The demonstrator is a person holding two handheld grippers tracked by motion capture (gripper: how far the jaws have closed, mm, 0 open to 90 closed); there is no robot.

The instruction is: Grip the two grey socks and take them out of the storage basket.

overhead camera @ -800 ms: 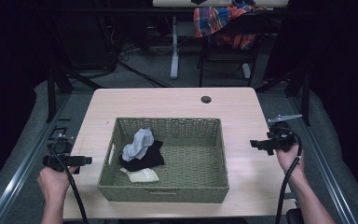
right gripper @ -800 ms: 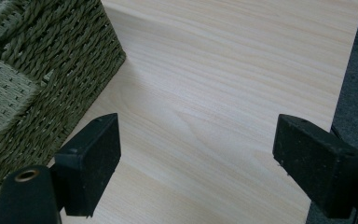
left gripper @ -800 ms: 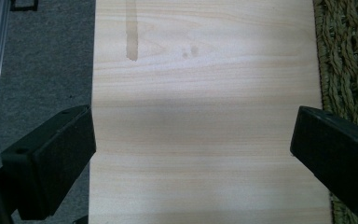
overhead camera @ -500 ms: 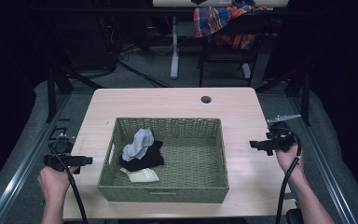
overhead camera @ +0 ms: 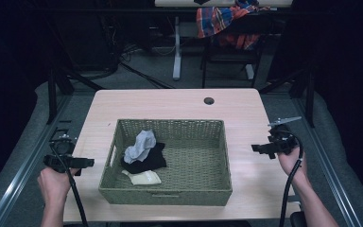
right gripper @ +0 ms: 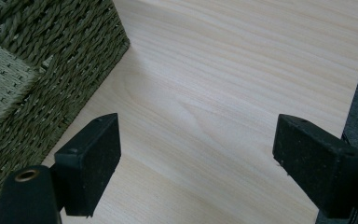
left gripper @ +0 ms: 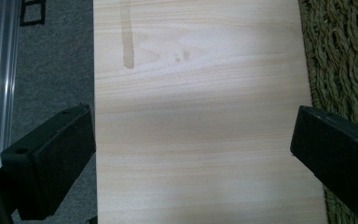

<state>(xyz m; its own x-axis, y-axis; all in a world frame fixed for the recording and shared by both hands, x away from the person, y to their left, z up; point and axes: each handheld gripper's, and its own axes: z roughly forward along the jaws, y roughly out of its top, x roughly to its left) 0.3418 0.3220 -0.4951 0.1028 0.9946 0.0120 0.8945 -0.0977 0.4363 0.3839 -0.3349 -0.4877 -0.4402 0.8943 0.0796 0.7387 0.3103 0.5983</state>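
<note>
Claws left (overhead camera: 87, 162) and right (overhead camera: 256, 148) gape empty over table (overhead camera: 170, 104), flanking wicker basket (overhead camera: 170, 196).

Bright bench, dark room

We see the bench (overhead camera: 179, 106) lit from above against near-black surroundings; the high view is soft and grainy, while a faint shadow band crosses the wood in the left gripper view.

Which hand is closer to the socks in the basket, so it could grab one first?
Probably the left gripper. The grey sock, black sock and cream sock all lie in the left part of the basket. The right gripper, also open, has bare basket floor between it and them.
</note>
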